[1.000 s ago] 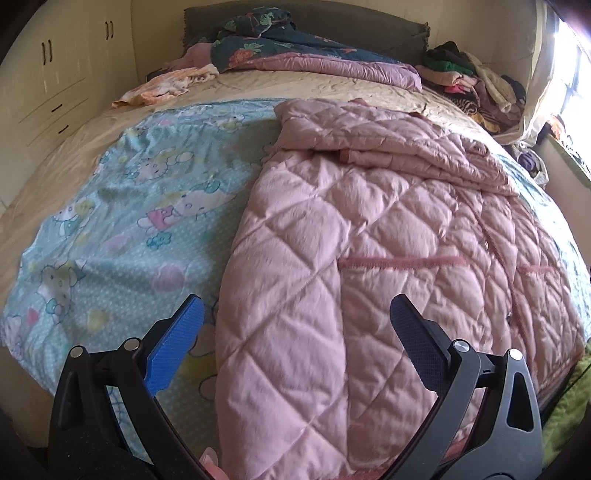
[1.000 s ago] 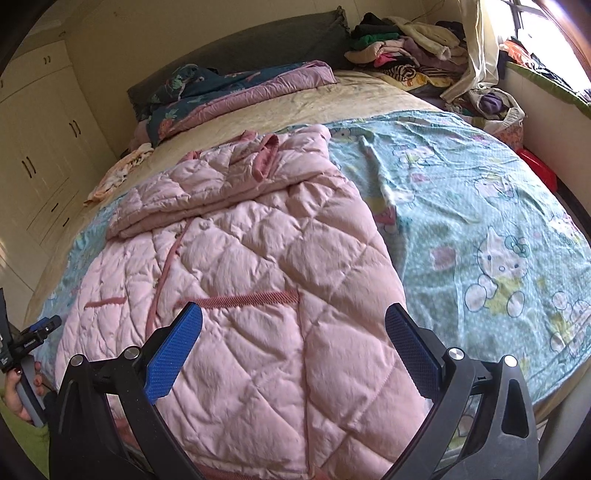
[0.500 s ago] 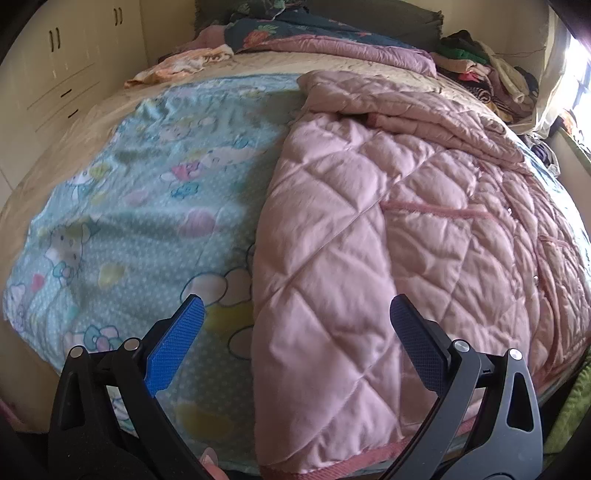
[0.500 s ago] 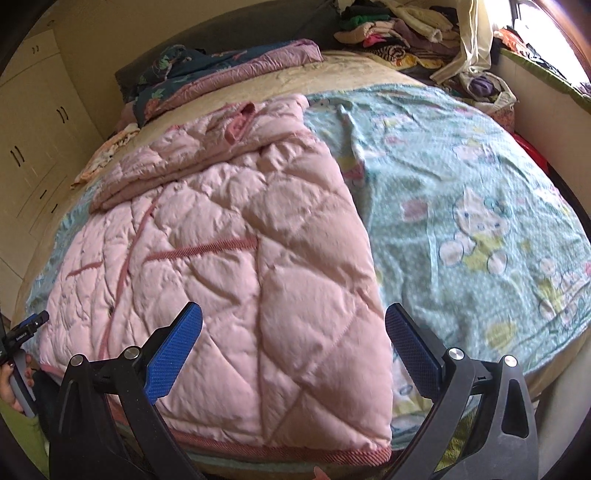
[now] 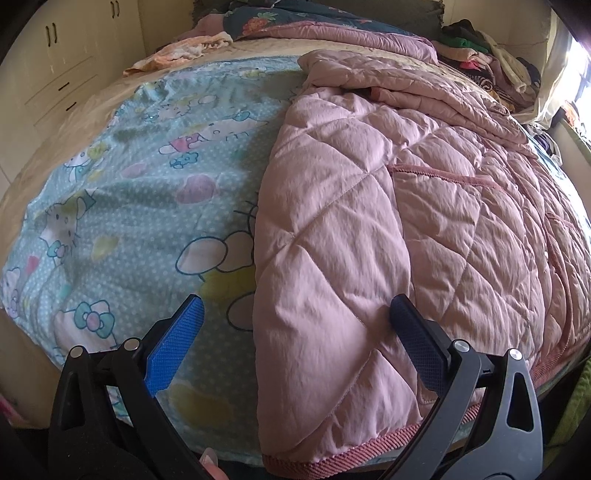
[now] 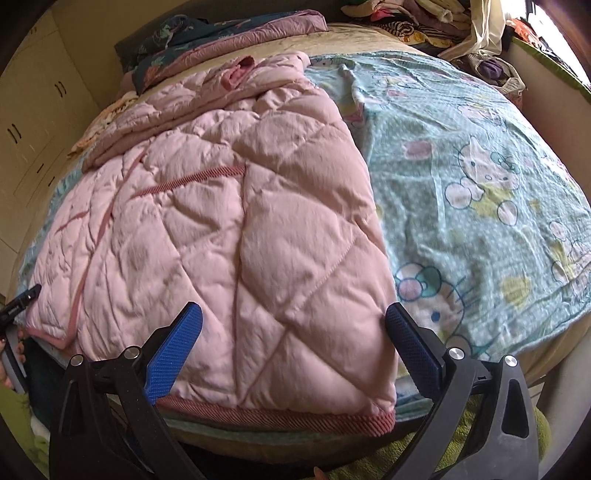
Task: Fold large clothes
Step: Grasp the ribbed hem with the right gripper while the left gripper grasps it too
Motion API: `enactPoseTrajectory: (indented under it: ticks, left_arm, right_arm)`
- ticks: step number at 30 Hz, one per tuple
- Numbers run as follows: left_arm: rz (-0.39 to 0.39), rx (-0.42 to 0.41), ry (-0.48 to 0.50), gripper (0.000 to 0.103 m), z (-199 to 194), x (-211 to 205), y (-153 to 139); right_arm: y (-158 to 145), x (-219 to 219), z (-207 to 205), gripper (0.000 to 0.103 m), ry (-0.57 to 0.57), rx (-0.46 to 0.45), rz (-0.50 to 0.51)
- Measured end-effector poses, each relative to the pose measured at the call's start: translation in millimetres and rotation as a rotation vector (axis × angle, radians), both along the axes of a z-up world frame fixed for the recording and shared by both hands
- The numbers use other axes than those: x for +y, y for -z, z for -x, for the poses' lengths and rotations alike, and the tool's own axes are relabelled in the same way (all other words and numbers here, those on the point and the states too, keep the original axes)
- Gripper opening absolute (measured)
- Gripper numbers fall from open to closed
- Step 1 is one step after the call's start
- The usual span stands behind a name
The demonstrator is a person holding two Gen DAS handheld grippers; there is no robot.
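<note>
A large pink quilted jacket (image 5: 369, 206) lies flat on the bed, its ribbed hem (image 5: 332, 463) at the near edge. It also shows in the right wrist view (image 6: 236, 236), with its hem (image 6: 280, 415) close to me. My left gripper (image 5: 295, 332) is open and empty, hovering over the jacket's lower left corner. My right gripper (image 6: 293, 332) is open and empty over the lower right corner. The left gripper's tip shows at the far left of the right wrist view (image 6: 20, 301).
A light blue cartoon-print sheet (image 5: 140, 184) covers the bed under the jacket. A folded floral quilt (image 5: 332, 26) lies at the headboard. A pile of clothes (image 5: 491, 70) sits at the far right corner. Cream wardrobes (image 5: 55, 66) stand to the left.
Both grippers have moved down and back toward the jacket's hem at the bed's near edge. The hem corners now show in both views. Both stay open.
</note>
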State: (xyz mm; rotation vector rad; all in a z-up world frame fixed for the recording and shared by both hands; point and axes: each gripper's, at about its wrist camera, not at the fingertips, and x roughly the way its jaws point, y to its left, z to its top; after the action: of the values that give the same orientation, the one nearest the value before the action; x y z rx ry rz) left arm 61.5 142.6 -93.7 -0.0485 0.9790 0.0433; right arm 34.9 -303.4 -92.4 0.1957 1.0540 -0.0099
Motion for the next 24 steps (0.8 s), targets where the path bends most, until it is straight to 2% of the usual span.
enactPoseTrajectory:
  ticks: [11, 14, 15, 16, 17, 18, 21, 23, 24]
  left_arm:
    - [0.010, 0.018, 0.012, 0.095, 8.9, -0.2, 4.6]
    - [0.016, 0.025, 0.020, 0.095, 14.4, 0.8, 6.9]
    - [0.017, 0.027, 0.024, 0.095, 16.3, 1.2, 7.4]
    - [0.018, 0.029, 0.028, 0.095, 18.8, 1.3, 8.1]
    - [0.020, 0.032, 0.031, 0.095, 20.6, 1.4, 8.6]
    - [0.021, 0.034, 0.034, 0.095, 21.9, 1.4, 9.1]
    - [0.028, 0.046, 0.050, 0.095, 26.2, -0.1, 13.0]
    - [0.029, 0.042, 0.055, 0.094, 27.0, -1.4, 13.4]
    - [0.033, 0.038, 0.057, 0.090, 27.4, -1.8, 13.0]
  right_arm:
    - [17.2, -6.4, 4.4, 0.099, 0.001, 0.077, -0.084]
    - [11.8, -2.4, 9.2, 0.083, -0.033, 0.056, -0.080]
    - [7.2, -2.1, 11.8, 0.073, -0.037, 0.043, -0.067]
    - [2.0, -3.2, 14.4, 0.067, -0.041, 0.024, -0.069]
    - [-3.2, -4.9, 16.5, 0.053, -0.043, 0.006, -0.069]
    - [-6.9, -5.5, 17.2, 0.045, -0.051, -0.005, -0.078]
    - [-17.1, -2.2, 19.2, 0.040, -0.090, -0.044, -0.080]
    - [-15.9, -1.8, 17.4, 0.042, -0.095, -0.044, -0.094]
    - [-12.7, -2.1, 16.3, 0.045, -0.097, -0.032, -0.099]
